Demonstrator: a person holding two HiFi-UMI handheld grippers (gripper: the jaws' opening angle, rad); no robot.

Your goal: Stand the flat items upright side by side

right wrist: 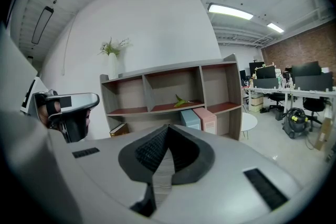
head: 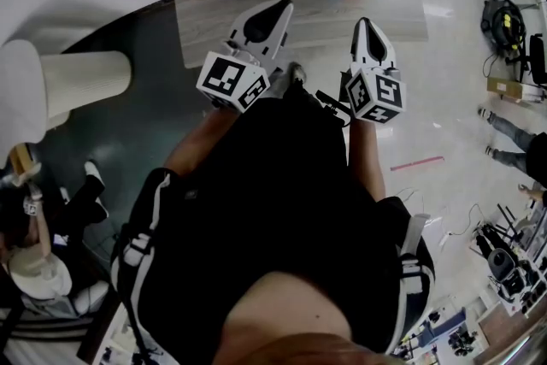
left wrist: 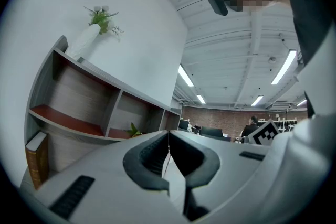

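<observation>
Both grippers are held up in front of the person's chest, shut and empty. In the head view my left gripper (head: 275, 8) and right gripper (head: 366, 23) point toward a wooden shelf unit (head: 299, 4). The right gripper view shows that shelf unit (right wrist: 173, 92) ahead, beyond my shut right gripper (right wrist: 167, 127). On its lower level a blue flat box (right wrist: 190, 118) and a pink one (right wrist: 207, 118) stand upright side by side. A brown book (right wrist: 118, 130) sits in the lower left compartment. My left gripper (left wrist: 168, 133) is shut, and the brown book (left wrist: 37, 158) shows at its far left.
A white vase with a plant (right wrist: 113, 63) stands on top of the shelf. A green leaf (right wrist: 182, 100) lies on the middle shelf. A round white table (right wrist: 249, 121) and office desks (right wrist: 291, 92) lie to the right. A white pillar (head: 77, 81) rises on the left.
</observation>
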